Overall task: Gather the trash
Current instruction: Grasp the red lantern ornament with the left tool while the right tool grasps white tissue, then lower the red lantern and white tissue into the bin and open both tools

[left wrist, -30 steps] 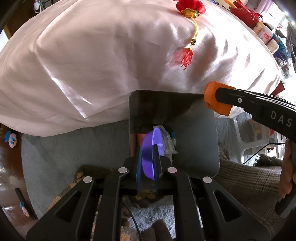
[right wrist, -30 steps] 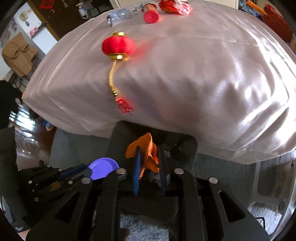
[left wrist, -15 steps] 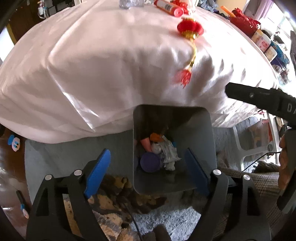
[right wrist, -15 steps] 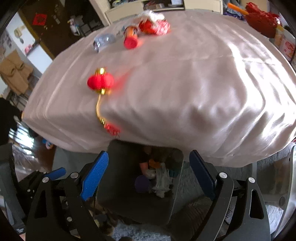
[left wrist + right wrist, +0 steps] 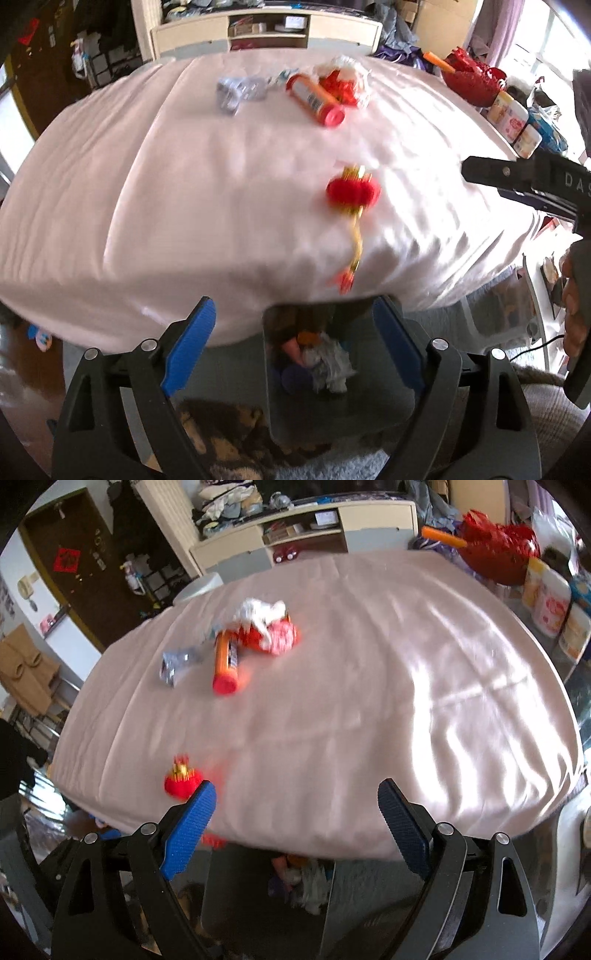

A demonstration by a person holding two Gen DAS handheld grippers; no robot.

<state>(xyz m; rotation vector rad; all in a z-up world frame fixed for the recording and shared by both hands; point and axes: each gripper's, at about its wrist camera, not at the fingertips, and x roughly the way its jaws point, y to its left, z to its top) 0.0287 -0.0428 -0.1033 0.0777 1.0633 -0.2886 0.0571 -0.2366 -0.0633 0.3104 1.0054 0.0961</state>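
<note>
A: Left wrist view first. The left gripper is spread wide and its jaws are opening a little more, with nothing pinched between them. Below it sits the grey trash bin on the floor, tucked against the edge of the table, which wears a pale satin cloth. Inside the bin lie crumpled wrappers and something dark purple.

B: So which step does that look like?

A: Probably the gap between drops: the bin holds trash and the gripper is empty. More waits on the table: an orange tube with a red cap, a silver wrapper and a red-and-white crumpled bag, all near each other at the far side. A red lantern ornament lies closer, its tassel hanging over the table edge.

B: Any writing?

A: Letters "DAS" show on the right gripper's black arm at the right edge. The tube's label is too blurred to read.

B: And the right wrist view?

A: The right gripper is also spread wide and holds nothing. It faces the same pile: tube, silver wrapper, crumpled bag. The lantern sits just beside its left finger. The next move likely calls for a reach across the table to the far pile.
</note>
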